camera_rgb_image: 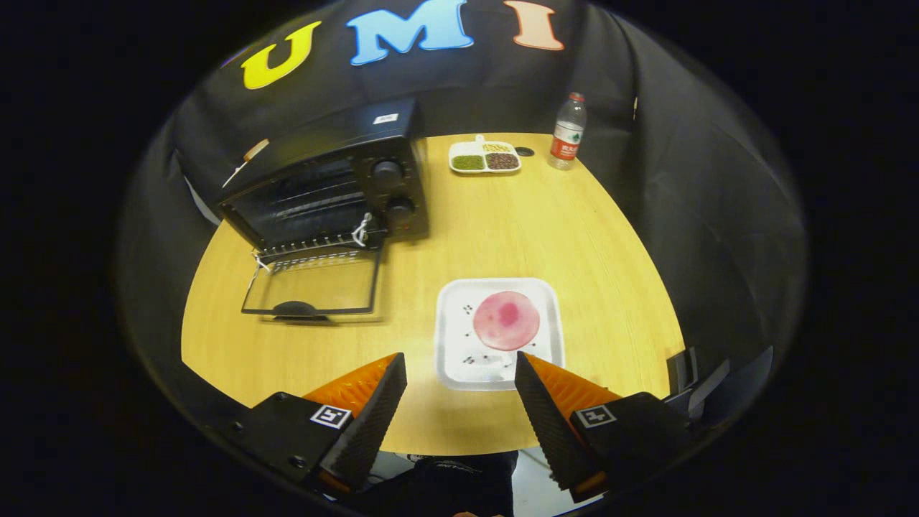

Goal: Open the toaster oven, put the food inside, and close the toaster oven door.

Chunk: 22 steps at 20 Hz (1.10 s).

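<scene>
One view to go on here, the gripper view, so everything's coming from that. The gripper point(459, 377) is sitting at the bottom centre of the frame with its jaws spread wide and holding nothing; there's bare table showing between the fingertips.

Dead ahead, just beyond the tips and slightly right of the midline, a white plate point(454, 359) is lying flat on the wooden table point(610, 287), and the food point(506, 320), a round pinkish slice, is resting on it toward the far side. Some small dark specks are scattered on the plate too, can't tell what they are.

Over in the upper left of the frame the toaster oven point(337, 187) is standing with its door point(312, 287) already dropped down flat onto the table, so I'd say the opening step is done and the pickup is what's coming.

What matters for that: the food is lying straight forward from the jaws, a touch nearer the right finger, and being round and flat it isn't giving any long axis to line up with. My guess is the tricky bit will be getting under such a thin slice.

At the top centre of the frame, well clear of all this, a divided snack tray point(484, 156) and a water bottle point(568, 132) are standing near the table's far edge.
</scene>
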Tool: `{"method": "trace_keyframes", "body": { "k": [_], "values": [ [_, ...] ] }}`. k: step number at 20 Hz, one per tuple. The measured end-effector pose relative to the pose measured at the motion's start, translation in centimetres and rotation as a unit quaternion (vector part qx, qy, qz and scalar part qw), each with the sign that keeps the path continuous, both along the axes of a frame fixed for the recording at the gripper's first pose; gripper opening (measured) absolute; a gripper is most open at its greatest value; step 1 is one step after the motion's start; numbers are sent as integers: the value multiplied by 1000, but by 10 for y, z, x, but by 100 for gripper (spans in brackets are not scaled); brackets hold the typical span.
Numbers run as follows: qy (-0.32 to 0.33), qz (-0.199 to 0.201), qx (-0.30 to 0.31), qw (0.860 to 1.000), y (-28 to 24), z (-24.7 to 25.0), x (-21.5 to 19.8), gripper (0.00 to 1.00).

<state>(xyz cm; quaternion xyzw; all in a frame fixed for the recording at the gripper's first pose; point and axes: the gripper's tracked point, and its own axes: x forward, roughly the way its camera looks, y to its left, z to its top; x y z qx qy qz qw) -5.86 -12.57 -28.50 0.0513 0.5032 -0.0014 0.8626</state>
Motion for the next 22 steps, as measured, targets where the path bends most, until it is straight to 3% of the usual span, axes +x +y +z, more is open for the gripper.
{"method": "trace_keyframes", "body": {
  "k": [12, 18, 22],
  "values": [
    [95, 45, 28, 994, -87, -68, 20, 96],
    [118, 64, 26, 991, -93, -97, 23, 96],
    [139, 66, 35, 987, -88, -106, 21, 88]
  ]
}}
